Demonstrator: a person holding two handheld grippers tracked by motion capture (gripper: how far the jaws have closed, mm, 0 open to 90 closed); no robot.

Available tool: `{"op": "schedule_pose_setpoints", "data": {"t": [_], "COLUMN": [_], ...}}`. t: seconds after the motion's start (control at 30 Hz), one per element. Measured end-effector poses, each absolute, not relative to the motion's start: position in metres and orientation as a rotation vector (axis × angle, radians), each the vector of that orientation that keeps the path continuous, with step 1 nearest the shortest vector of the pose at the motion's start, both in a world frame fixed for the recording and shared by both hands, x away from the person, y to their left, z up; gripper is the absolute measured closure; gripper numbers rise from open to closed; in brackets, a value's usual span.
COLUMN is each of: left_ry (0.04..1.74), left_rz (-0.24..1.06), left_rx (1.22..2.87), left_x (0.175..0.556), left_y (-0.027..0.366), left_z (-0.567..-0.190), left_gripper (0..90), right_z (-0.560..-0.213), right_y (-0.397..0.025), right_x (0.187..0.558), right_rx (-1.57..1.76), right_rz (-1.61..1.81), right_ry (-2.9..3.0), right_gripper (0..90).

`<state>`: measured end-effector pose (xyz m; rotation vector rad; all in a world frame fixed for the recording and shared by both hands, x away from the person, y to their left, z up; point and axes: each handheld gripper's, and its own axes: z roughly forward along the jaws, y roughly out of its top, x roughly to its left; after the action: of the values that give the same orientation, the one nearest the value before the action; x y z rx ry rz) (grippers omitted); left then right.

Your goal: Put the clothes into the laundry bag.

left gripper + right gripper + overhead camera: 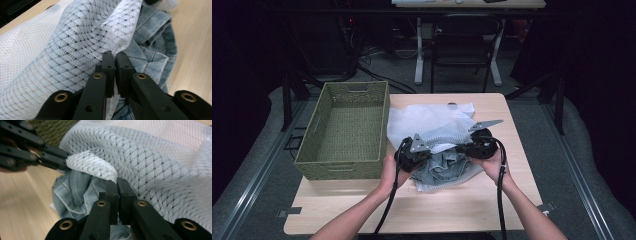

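while both grippers pinch the mesh bag's (pixel 428 122) rim, left gripper (pixel 114 56) and right gripper (pixel 117 182) jaws clamped on it, the jeans (pixel 447 167) sit half inside, mid-table beside the basket (pixel 347 131). bagging step, probably; next, lift the rim over the denim.

Both forearms are brought in from the bottom edge and angled inward, so the two grippers end up close together over the middle of the table. The left gripper (pixel 115 56) is held with its jaws pinched nearly together. Same deal for the right gripper (pixel 117 182), jaws clamped with barely a slit left.
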<state>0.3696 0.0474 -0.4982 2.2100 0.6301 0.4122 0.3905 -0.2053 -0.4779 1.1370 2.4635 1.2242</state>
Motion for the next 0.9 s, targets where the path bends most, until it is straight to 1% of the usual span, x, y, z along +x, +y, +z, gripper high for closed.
{"op": "schedule_pose_setpoints", "data": {"t": [0.07,0.1,0.17,0.23,0.4,0.5,0.53,0.6,0.73,0.9], "left_ry": [0.626,0.629,0.622,0.626,0.631,0.632,0.626,0.619,0.62,0.615], "left_rz": [0.39,0.385,0.374,0.359,0.339,0.34,0.334,0.331,0.327,0.317], "left_rx": [2.219,2.212,2.223,2.22,2.213,2.208,2.215,2.219,2.215,2.212], "left_x": [0.37,0.37,0.37,0.37,0.372,0.371,0.371,0.371,0.371,0.37], "left_y": [0.048,0.048,0.048,0.048,0.05,0.049,0.049,0.049,0.049,0.049], "left_z": [-0.497,-0.496,-0.495,-0.494,-0.491,-0.491,-0.49,-0.489,-0.487,-0.487], "left_gripper": [87.3,87.4,87.4,87.4,87.2,87.2,87.2,87.2,87.2,87.1], "right_z": [-0.478,-0.478,-0.476,-0.473,-0.466,-0.464,-0.465,-0.469,-0.485,-0.508], "right_y": [-0.205,-0.204,-0.203,-0.201,-0.201,-0.2,-0.198,-0.191,-0.172,-0.145], "right_x": [0.388,0.387,0.383,0.376,0.357,0.342,0.337,0.328,0.317,0.321], "right_rx": [1.146,1.139,1.12,1.104,1.085,1.081,1.077,1.064,1.02,0.968], "right_rz": [1.224,1.211,1.21,1.184,1.157,1.175,1.175,1.16,1.101,1.069], "right_ry": [2.467,2.47,2.484,2.483,2.461,2.454,2.458,2.463,2.486,2.519], "right_gripper": [84.1,79.4,74.0,63.5,41.1,30.0,28.1,20.8,15.5,10.7]}}
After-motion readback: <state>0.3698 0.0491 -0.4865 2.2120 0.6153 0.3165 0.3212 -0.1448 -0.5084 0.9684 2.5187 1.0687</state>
